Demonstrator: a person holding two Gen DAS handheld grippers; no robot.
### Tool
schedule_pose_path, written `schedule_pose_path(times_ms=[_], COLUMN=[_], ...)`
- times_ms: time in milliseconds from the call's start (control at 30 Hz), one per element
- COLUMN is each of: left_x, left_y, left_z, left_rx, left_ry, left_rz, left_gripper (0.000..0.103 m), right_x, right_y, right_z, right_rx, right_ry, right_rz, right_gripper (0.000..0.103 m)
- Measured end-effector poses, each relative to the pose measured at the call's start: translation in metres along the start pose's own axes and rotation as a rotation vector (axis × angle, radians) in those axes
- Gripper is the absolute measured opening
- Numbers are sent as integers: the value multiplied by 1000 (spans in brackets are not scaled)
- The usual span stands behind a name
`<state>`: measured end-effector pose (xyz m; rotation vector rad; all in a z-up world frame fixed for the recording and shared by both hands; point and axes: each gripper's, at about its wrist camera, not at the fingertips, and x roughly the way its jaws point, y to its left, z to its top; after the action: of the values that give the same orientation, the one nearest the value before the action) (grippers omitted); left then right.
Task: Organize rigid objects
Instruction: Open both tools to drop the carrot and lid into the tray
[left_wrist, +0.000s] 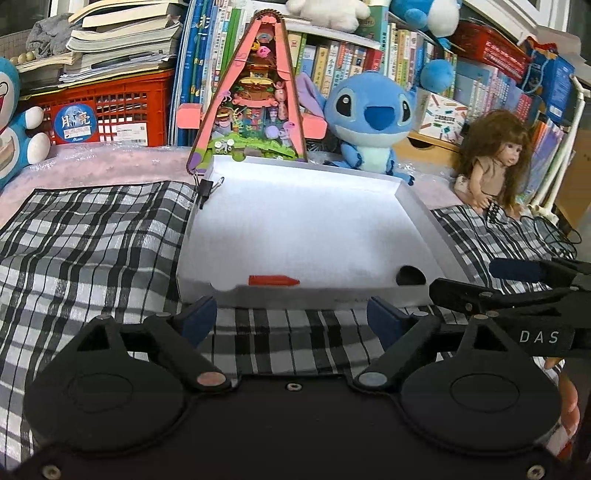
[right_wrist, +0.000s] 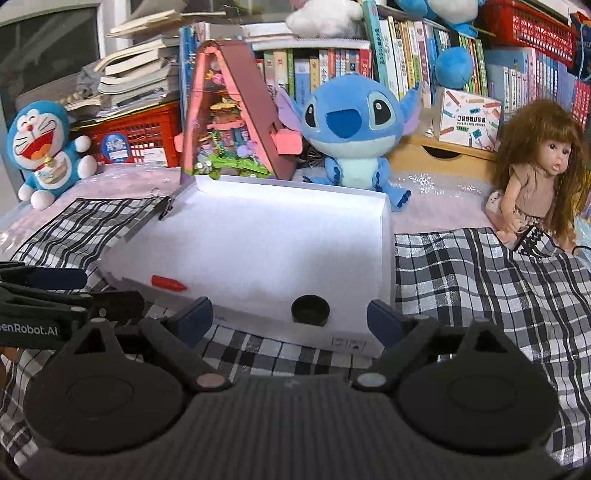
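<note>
Books packed on shelves fill the far wall, with a red crate (left_wrist: 110, 107) at the left and soft toys in front: a blue plush (right_wrist: 354, 129) sitting mid-scene, a blue cat plush (right_wrist: 44, 147) at the far left, and a long-haired doll (right_wrist: 535, 177) at the right. Nearer, a checked cloth (right_wrist: 480, 280) covers the table, and on it lies a shallow white tray (left_wrist: 417, 206) with a pink triangular toy house (left_wrist: 255, 96) standing at its far edge. Inside the tray, a red crayon (left_wrist: 273, 280) lies by the near wall at the left, and a black round cap (right_wrist: 310, 310) sits by the near wall at the right, well apart from it. The left gripper (left_wrist: 291, 319) and right gripper (right_wrist: 290, 319) both hover just short of the tray's near wall, fingers spread wide, released, with nothing between them
</note>
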<state>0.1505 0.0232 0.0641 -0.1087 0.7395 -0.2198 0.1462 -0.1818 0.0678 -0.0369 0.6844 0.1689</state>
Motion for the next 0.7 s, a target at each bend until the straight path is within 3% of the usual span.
schedule_pose_path(times_ms=[433,700], left_x=[-21,-30], left_y=[0,-2], left_z=[-38,-58], left_rx=[5,-1], left_ry=[-9,-13], left_rz=[-20,-26], left_gripper=[88,89], right_x=[-26,-40], right_y=[3,14], right_z=[-33,-55], right_rx=[-16,-96], right_ry=[-53,-94], right_rz=[13,2], right_gripper=[99,102])
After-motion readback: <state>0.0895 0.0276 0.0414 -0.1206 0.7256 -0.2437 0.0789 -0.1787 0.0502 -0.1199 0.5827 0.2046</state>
